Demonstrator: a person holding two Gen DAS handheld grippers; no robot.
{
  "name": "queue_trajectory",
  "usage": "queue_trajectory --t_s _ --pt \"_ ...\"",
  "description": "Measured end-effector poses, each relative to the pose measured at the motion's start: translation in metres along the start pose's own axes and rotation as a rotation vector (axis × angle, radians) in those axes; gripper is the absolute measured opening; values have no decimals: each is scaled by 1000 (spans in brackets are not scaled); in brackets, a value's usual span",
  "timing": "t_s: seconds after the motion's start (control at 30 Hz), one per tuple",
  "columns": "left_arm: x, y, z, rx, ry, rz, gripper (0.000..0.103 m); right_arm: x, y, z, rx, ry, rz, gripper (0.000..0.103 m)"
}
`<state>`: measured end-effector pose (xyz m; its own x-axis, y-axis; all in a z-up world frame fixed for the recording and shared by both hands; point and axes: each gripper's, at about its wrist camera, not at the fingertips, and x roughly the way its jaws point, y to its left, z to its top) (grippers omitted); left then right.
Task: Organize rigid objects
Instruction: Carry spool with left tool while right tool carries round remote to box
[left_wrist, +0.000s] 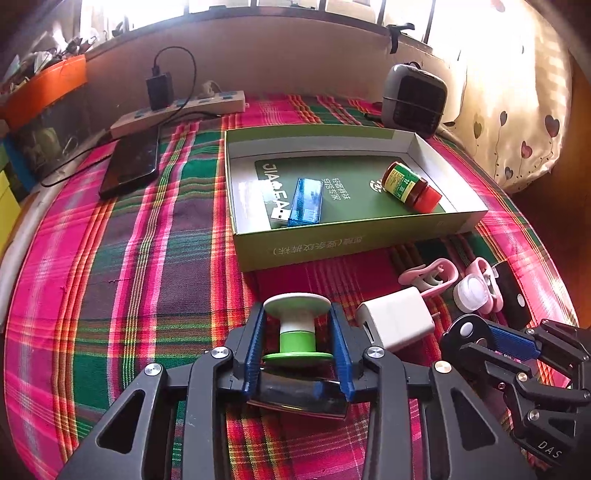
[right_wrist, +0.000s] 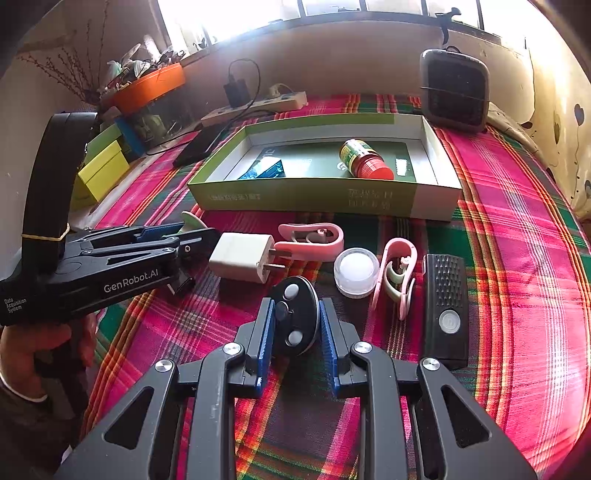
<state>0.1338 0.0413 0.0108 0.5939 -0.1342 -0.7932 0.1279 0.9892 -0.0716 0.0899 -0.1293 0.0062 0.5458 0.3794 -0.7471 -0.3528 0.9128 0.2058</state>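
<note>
The left gripper (left_wrist: 299, 325) has its blue fingers (left_wrist: 255, 343) closed on a green-and-white spool (left_wrist: 297, 325); the pads press the rims of the spool's two flanges from both sides, with the white flange at the fingertips and the green flange nearer the camera. The spool sits low over the plaid cloth (left_wrist: 147, 258) that covers the bench. The right gripper (right_wrist: 295, 321) has its fingers (right_wrist: 266, 332) narrowed around a black oval remote (right_wrist: 295, 317) with three buttons; the pads sit against both of its edges, so it is gripped. In the left view the remote (left_wrist: 466, 330) shows at the tip of the right gripper, just right of a white charger (left_wrist: 397, 319). The charger (right_wrist: 243, 256) lies on the cloth between the two grippers, its prongs pointing at a pink clip (right_wrist: 314, 240). To the right of this clip lie a clear round cap (right_wrist: 356, 271), a second pink clip (right_wrist: 397, 277) and a black bar-shaped device (right_wrist: 445, 306), all near one another on the cloth. Beyond them stands an open green box (right_wrist: 314, 195). Inside it lie a blue USB stick (left_wrist: 304, 201) towards the left and a red-capped bottle (left_wrist: 410, 184) on its side towards the right, well apart. A hand (right_wrist: 33, 354) holds the left gripper's handle.
</note>
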Motion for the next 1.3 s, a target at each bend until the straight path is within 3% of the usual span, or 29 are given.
queue_trajectory --t_s 0.87,1.3 --pt "-37 -8 -2 18 -69 -2 33 -22 4 6 -28 -60 -14 25" --pt "-40 -8 21 4 -102 -67 33 -24 -12 42 -28 -91 -31 25"
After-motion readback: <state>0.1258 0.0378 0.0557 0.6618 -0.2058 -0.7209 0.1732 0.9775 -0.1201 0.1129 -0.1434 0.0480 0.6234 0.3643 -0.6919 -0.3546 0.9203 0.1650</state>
